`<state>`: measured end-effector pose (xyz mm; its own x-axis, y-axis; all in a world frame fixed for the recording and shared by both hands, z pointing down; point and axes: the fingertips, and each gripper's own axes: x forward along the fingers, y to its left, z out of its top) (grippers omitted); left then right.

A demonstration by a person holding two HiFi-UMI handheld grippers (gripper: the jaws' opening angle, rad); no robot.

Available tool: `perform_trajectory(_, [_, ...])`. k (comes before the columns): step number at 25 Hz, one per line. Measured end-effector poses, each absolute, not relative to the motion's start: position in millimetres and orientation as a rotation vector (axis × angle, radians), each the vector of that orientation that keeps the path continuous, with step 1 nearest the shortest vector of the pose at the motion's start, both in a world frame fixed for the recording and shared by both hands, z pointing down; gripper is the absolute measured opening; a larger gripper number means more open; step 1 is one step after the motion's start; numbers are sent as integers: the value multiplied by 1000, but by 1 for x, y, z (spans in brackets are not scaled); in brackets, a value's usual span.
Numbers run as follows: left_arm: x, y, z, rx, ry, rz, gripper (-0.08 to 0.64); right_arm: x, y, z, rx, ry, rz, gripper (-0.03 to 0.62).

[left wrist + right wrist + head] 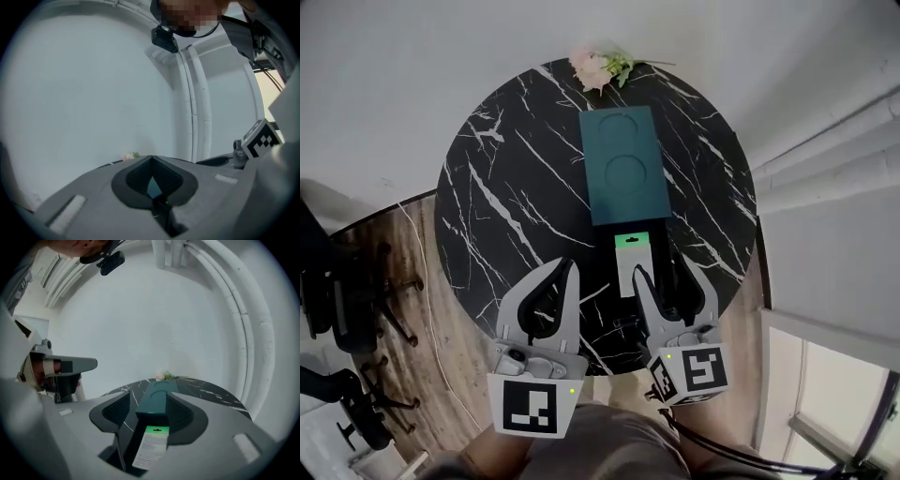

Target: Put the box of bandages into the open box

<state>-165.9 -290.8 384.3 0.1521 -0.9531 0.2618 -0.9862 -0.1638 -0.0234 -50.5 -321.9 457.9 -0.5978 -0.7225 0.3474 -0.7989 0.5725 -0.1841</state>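
The box of bandages (632, 263) is small and white with a green top end. It lies flat on the round black marble table (506, 197), just in front of a teal box (623, 164) whose top face shows two round shapes. My right gripper (664, 272) is open at the table's near edge, its left finger beside the bandage box. In the right gripper view the bandage box (152, 446) shows low in the gap of the right gripper (152, 401), with the teal box (157, 397) beyond. My left gripper (566, 266) is shut and empty, as the left gripper view (151, 159) also shows.
A small bunch of pink flowers (598, 66) lies at the table's far edge. Dark office chairs (342, 281) stand on the wooden floor to the left. White pipes (825, 159) run along the wall on the right.
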Motion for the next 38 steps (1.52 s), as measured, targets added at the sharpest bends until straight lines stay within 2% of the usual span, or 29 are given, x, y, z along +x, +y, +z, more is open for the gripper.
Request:
perform_trajectory(5, [-167,-274,332,2284,-2072,228,0,-55,-312,392,1216,-2740,344,168])
perform_trajectory(15, [-166,-252,240,2352,-2284,74,0,-60,-297,284,1239,-2885,62,29])
perform_trajectory(38, [-148,-228,205,2430,-2328,29,0,-52,-270,251,1224,-2926,-45,26])
